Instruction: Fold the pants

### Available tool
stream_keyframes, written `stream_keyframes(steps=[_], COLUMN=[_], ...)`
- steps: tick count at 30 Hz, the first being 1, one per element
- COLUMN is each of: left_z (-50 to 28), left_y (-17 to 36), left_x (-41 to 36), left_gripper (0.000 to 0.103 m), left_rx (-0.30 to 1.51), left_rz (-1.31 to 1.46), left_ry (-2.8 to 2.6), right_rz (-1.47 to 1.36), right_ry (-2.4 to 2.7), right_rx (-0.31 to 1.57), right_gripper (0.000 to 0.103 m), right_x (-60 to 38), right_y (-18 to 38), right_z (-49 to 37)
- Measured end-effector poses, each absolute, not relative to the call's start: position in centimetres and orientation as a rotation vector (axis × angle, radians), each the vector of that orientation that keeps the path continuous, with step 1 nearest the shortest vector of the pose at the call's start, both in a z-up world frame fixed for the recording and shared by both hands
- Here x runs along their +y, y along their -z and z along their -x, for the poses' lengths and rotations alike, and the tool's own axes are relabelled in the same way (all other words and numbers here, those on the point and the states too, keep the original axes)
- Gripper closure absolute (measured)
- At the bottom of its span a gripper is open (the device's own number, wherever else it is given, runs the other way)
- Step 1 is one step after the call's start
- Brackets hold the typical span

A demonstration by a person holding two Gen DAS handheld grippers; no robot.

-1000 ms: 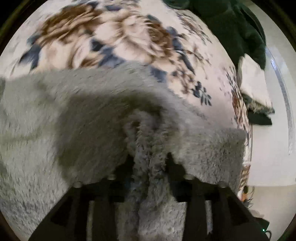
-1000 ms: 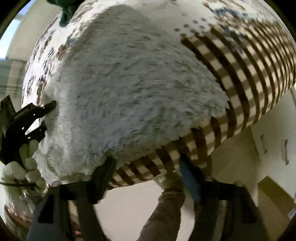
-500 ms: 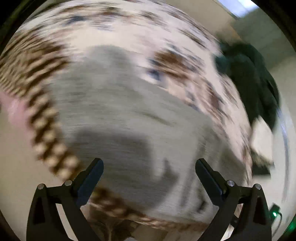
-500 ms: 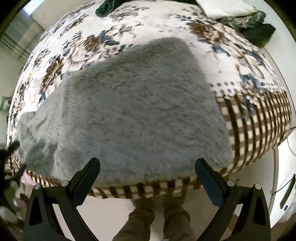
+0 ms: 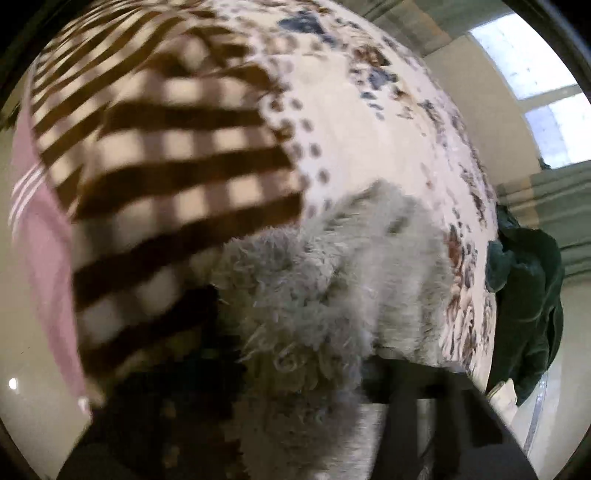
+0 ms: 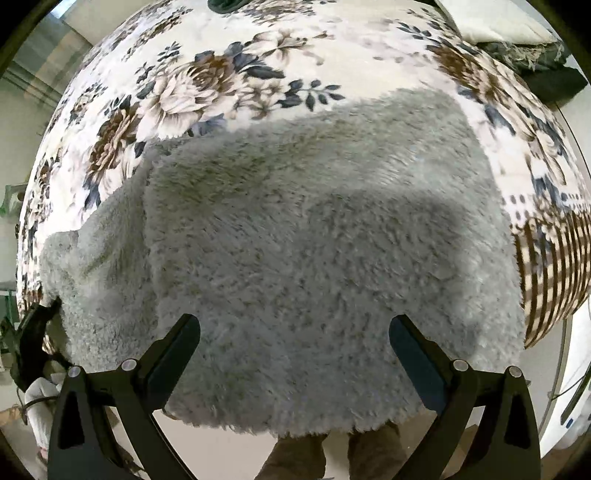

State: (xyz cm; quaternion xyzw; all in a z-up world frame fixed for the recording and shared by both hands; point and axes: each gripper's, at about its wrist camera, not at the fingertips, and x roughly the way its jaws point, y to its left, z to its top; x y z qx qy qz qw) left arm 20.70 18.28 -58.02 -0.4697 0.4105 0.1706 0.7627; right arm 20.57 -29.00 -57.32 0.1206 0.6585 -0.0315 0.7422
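The fuzzy grey pants point(image 6: 314, 240) lie spread flat on the flowered bed cover point(image 6: 221, 74), reaching its near edge. My right gripper point(image 6: 295, 332) hovers over them, pointing down, open wide with nothing between its fingers. In the left wrist view a bunched corner of the pants point(image 5: 325, 295) sits between the dark fingers of my left gripper point(image 5: 303, 354), whose jaws are closing and pinch the fabric. The right wrist view shows the left gripper point(image 6: 37, 321) at the pants' left corner, held by a gloved hand point(image 6: 40, 391).
The cover's brown checked border point(image 5: 166, 166) hangs over the bed edge, with a pink sheet point(image 5: 44, 240) below it. A dark green garment point(image 5: 524, 295) lies at the far side. Folded pale cloth point(image 6: 498, 26) sits at a far corner. The person's legs point(image 6: 332, 458) stand at the near edge.
The left gripper let go of the pants, swung sideways with open jaws, and now pinches a corner by the checked border. The right gripper opened wider and moved over the pants.
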Motion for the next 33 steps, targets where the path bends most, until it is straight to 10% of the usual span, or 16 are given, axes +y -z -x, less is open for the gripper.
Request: stream_keyframes(steps=[21, 33], left_z=[-20.1, -21.5], left_y=[35.4, 39.6], left_x=[-3.8, -28.0], left_gripper=[0.086, 0.085], left_rx=[0.676, 0.948], left_rz=[0.663, 0.397], left_ry=[0.195, 0.474], right_rz=[-0.327, -0.408], right_ry=[0.127, 0.319], right_rx=[1.340, 1.313], right_gripper=[0.000, 0.000], right_x=[-40.1, -56.5], right_y=[55.4, 55.2], right_z=[-19.6, -16.0])
